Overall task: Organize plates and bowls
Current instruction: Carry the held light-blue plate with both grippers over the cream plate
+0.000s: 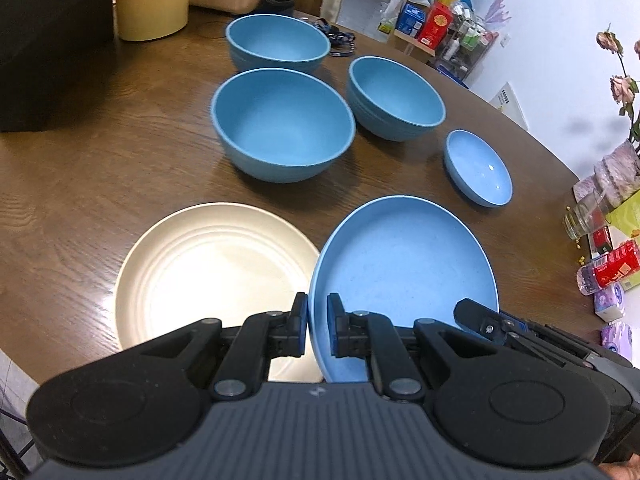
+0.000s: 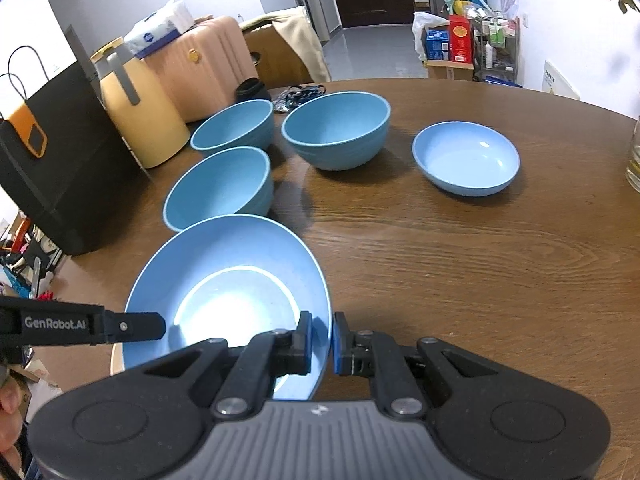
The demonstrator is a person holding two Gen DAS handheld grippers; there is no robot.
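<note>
The blue plate (image 1: 404,264) is held off the brown wooden surface (image 1: 80,184) at the near edge, tilted, with both tools clamped on its rim. The left hand-held gripper (image 1: 317,326) pinches the plate's left rim, its blue pads narrowed onto the edge, one inside and one outside. The right hand-held gripper (image 2: 322,340) does the same on the plate's right rim, jaws drawn in tight on the thin wall. In the left wrist view the right tool's black fingers show at the plate's near right edge; in the right wrist view the left tool's arm reaches in from the left.

Just left of the blue plate lies a cream plate (image 1: 212,268), flat on the surface, and the blue plate's left edge overlaps it from this angle; whether they touch I cannot tell.

Farther off stand three deep blue bowls, all upright and empty. The nearest bowl (image 1: 282,124) sits beyond the cream plate. The right bowl (image 1: 396,98) stands just beside it, and the far bowl (image 1: 278,42) is behind them, near a tangle of dark cord.

To the right, well apart from the deep bowls, rests a small shallow dish (image 1: 478,168), also blue.

At the far left stand a black bag (image 2: 60,168) and a yellow jug (image 2: 140,116).
</note>
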